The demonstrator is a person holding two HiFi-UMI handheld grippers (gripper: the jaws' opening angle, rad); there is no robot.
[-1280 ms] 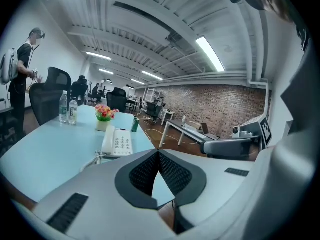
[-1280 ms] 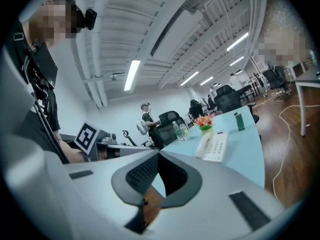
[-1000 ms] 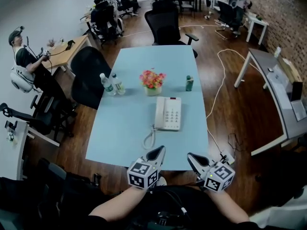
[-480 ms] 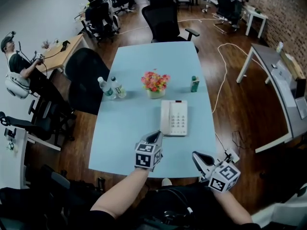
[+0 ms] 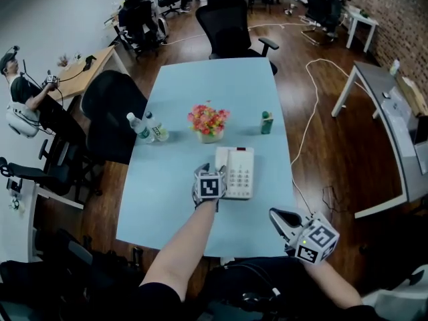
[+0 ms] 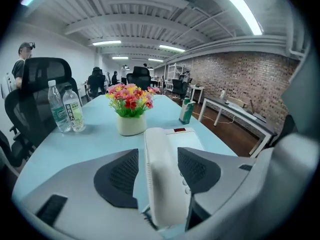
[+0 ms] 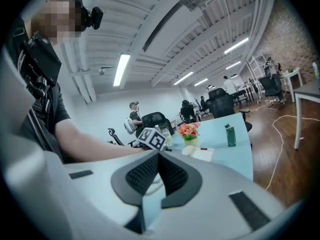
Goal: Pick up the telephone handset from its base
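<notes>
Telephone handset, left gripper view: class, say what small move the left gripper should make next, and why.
Probably close the left gripper on the handset. Its jaws are opening and straddle the handset, one pad on each side, neither pressing yet, while the handset lies on its base. A grip must come before any lift.

Strip lights (image 6: 243, 11) are shining overhead. A brick wall (image 5: 394, 5) is running along the right. Dark wooden floor (image 5: 321, 166) is gleaming around a pale blue table (image 5: 167, 199), black office chairs (image 5: 227, 19) are standing about, and a white cable (image 5: 307, 119) is trailing past a grey desk (image 5: 374, 89).
</notes>
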